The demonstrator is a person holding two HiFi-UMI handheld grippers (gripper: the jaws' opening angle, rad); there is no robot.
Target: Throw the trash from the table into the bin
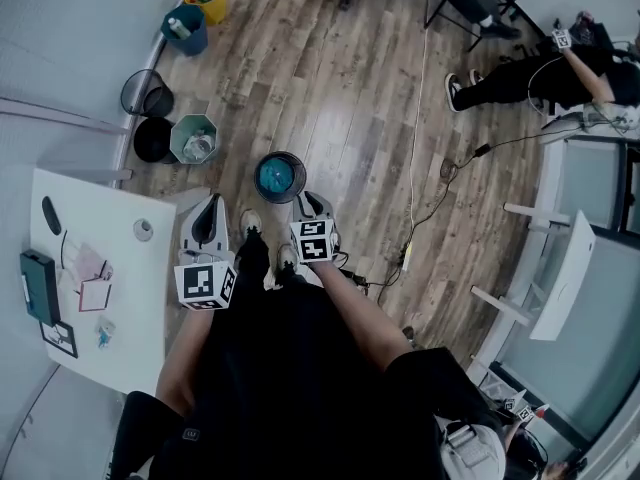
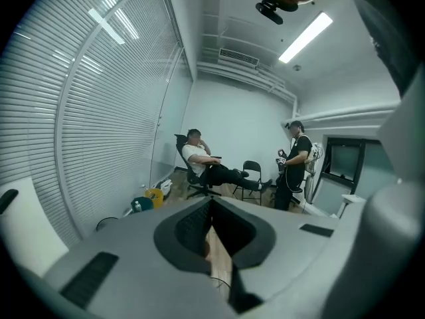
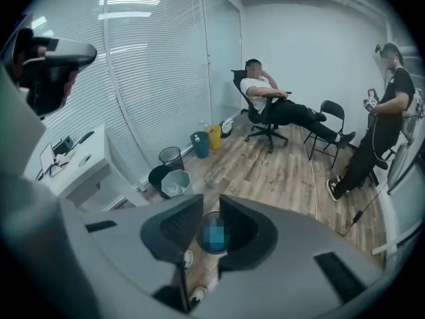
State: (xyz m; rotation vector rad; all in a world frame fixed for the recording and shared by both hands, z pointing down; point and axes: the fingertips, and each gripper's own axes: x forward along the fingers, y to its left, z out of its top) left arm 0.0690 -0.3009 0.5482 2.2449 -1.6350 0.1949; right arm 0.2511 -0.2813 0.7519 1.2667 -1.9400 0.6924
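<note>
Pickup of remaining trash: judged best done with the left hand-held gripper [image 1: 209, 204] swung over the desk [image 1: 135, 303], jaws opened first, then closed squarely on one piece. Left jaws are held together, empty. Right hand-held gripper [image 1: 308, 200] is slightly parted and empty, aimed at the bin [image 1: 280, 176] on the floor just ahead. Pink papers [image 1: 92, 280] are found on the desk, left of the left hand-held gripper and apart from it.

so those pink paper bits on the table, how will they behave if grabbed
The pink paper pieces look thin and flat, so probably floppy and very light. Lying flush on the white table, they may slide when pushed rather than lift.
</note>
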